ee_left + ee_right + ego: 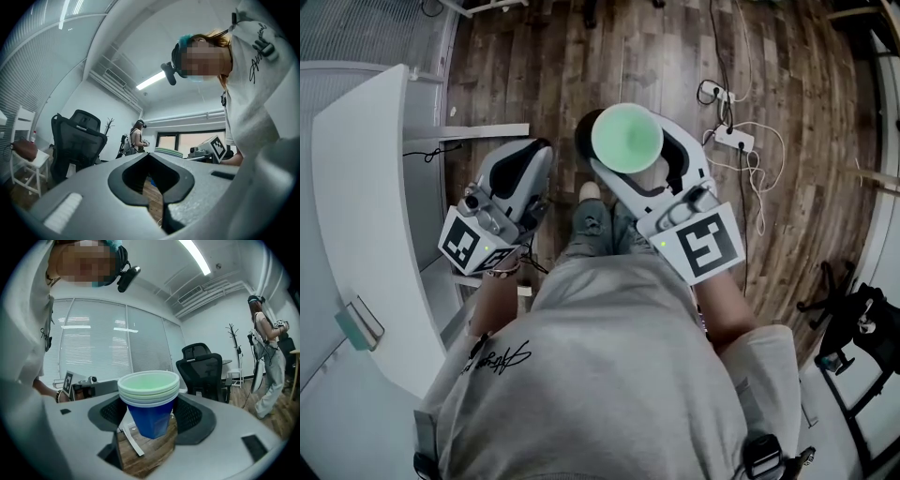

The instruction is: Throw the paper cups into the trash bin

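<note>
Several nested paper cups (149, 397) sit pinched in my right tool (150, 425), centre frame; left tool (156, 203) pressed together, empty. Carrying step; next, release over the bin.

Floor: dark wood planks (787, 84). A white power strip (737, 141) lies on the planks, with a white cable (754, 169) looped beside it. A white desk (356, 187) occupies the left side of the head view. In the left gripper view, a black mesh office chair (77, 140) stands near a white chair (22, 123) carrying a brown bag (24, 149). A coat stand (109, 125) and a second person (137, 139) stand by the far wall. A strip light (151, 80) runs along the ceiling. Closed blinds (93, 343) cover the windows in the right gripper view.
</note>
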`<state>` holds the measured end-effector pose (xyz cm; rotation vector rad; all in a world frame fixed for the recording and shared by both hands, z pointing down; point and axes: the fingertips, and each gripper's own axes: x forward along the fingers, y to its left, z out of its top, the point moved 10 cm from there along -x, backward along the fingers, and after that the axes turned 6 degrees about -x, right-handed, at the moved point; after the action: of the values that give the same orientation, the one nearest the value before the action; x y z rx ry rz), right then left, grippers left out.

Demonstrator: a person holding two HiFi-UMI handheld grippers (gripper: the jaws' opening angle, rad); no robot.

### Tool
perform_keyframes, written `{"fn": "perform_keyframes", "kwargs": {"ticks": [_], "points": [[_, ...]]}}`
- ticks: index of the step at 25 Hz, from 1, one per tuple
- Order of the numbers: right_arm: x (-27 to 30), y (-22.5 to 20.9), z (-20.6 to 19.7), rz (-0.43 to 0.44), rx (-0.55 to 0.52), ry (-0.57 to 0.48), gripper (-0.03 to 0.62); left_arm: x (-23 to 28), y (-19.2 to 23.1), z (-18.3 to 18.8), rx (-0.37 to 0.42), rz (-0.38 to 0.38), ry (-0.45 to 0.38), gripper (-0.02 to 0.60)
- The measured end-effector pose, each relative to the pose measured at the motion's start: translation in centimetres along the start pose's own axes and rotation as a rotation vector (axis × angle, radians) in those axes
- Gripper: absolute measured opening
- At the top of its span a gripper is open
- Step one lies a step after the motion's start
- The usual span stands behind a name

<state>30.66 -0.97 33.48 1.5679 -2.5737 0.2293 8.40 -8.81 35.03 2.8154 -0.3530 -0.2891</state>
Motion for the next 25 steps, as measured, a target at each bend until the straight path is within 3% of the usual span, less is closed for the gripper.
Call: {"fn": "perform_keyframes", "kwargs": {"ticks": [25], "points": [[6.1, -0.3, -17.4, 0.056, 0.033, 0.159, 0.302, -3.0, 3.9, -10.0, -0.084, 0.042, 0.098, 0.003]]}}
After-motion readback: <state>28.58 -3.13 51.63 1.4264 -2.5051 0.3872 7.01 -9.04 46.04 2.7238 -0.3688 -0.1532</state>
